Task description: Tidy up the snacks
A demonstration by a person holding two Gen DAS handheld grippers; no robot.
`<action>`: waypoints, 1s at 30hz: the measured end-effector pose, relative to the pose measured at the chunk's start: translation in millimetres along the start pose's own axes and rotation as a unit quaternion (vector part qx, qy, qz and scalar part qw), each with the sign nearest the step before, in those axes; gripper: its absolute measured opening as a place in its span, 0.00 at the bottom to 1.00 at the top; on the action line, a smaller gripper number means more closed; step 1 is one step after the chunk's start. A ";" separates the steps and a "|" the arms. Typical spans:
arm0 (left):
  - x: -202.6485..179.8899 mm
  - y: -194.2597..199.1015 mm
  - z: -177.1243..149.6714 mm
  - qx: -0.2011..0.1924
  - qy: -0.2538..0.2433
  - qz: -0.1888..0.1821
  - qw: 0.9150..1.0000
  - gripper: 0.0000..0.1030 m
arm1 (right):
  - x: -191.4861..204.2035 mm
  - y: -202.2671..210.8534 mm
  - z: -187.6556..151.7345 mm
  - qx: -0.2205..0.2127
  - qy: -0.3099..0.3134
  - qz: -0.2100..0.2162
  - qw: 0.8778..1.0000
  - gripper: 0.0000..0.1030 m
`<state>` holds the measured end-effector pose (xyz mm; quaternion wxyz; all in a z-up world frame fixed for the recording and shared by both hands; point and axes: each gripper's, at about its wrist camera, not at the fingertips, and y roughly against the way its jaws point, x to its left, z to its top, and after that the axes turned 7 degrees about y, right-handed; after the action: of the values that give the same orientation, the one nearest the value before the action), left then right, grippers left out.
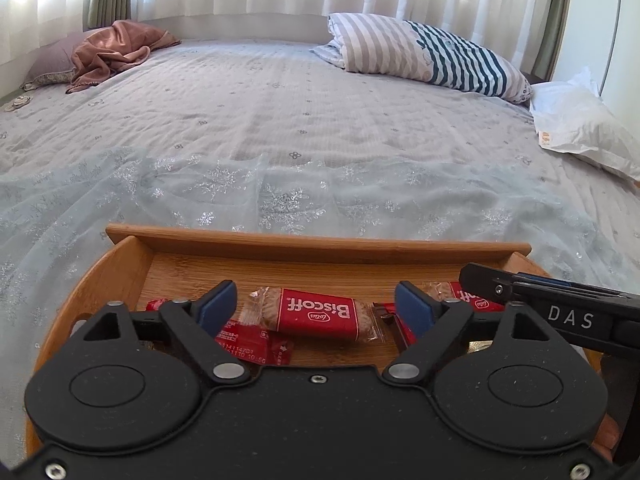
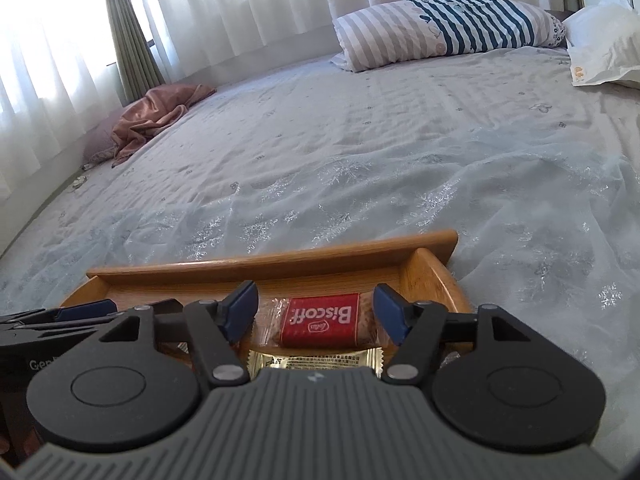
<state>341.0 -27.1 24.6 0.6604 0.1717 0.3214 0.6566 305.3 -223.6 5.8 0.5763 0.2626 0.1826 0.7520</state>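
Left wrist: left gripper (image 1: 316,306) spread, empty, over Biscoff (image 1: 318,314) mid-tray (image 1: 316,244). Right gripper (image 2: 314,312) likewise released above another Biscoff (image 2: 320,320), near tray's right end. Probably pre-grasp; next: descend, pinch wrapper.

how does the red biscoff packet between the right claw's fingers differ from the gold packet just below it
In the right wrist view, the red Biscoff packet has a red label with white lettering and clear ends showing the brown biscuit; the gold foil packet is shiny gold with small black print. The Biscoff packet is in full view, while the gold one is partly hidden under the right claw. Both are wrapped snacks lying flat in the wooden tray.
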 end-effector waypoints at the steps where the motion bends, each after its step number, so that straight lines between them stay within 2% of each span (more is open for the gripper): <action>1: 0.1 2.3 0.6 -0.001 0.000 0.000 1.000 0.90 | -0.3 2.3 0.1 -0.002 -0.002 0.001 1.000 0.77; 7: 3.4 22.9 0.6 -0.010 -0.004 -0.006 1.000 0.97 | 2.5 21.6 -1.2 -0.016 0.003 0.005 1.000 0.82; 19: 12.2 63.6 -9.1 -0.017 -0.020 0.004 1.000 0.99 | 18.2 66.0 -3.5 -0.038 0.033 0.003 0.999 0.89; 30: 21.1 108.0 -30.1 -0.029 -0.036 0.007 0.999 1.00 | 43.1 98.6 -21.5 -0.047 0.075 0.003 0.996 0.93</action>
<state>238.3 -3.8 68.4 0.6714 0.1786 0.2770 0.6638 207.7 -208.1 53.6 0.5702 0.1781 0.1888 0.7795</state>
